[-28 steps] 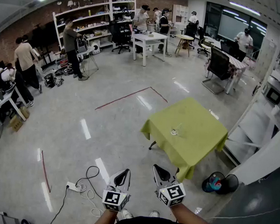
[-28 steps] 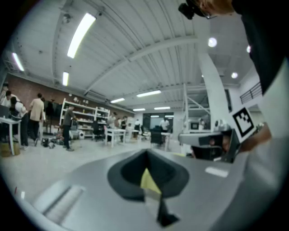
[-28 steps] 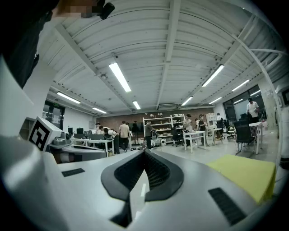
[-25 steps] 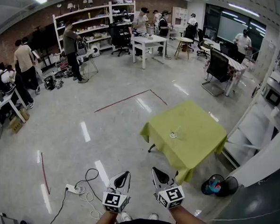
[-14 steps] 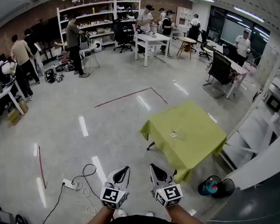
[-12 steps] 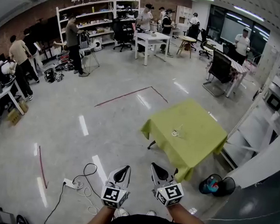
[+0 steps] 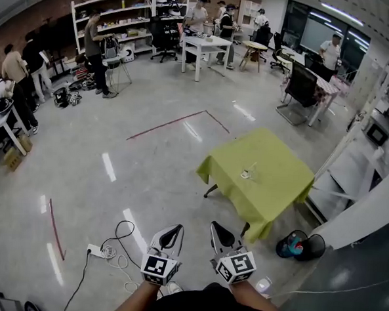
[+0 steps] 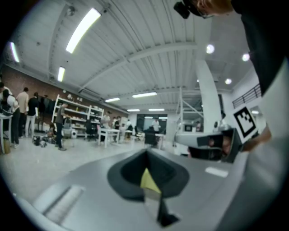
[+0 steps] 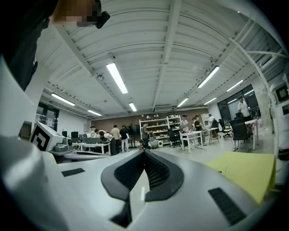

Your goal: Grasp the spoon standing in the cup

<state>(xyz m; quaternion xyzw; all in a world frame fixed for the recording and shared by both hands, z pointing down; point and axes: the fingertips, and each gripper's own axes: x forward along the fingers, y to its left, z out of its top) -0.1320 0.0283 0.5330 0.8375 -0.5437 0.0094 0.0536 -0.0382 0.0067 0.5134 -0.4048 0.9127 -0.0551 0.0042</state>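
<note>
Far ahead in the head view stands a small table under a yellow-green cloth point(image 7: 271, 189). On it a clear cup point(image 7: 247, 173) holds a thin spoon, too small to make out in detail. My left gripper point(image 7: 175, 231) and right gripper point(image 7: 217, 229) hang low in front of my body, well short of the table. Both are shut with nothing between them. In the left gripper view the left gripper point(image 8: 146, 152) points at the distant room. In the right gripper view the right gripper point(image 9: 144, 153) is shut too, with the yellow cloth point(image 9: 246, 173) off to its right.
A power strip and coiled cable point(image 7: 106, 251) lie on the floor left of my feet. Two round bins point(image 7: 300, 247) stand by the table's near right corner. Red tape lines point(image 7: 177, 123) mark the floor. People, white tables and shelves point(image 7: 117, 22) fill the far end.
The view has shifted, and the yellow table now sits slightly higher and further right in the frame. Both grippers stay shut and low in front of me.
</note>
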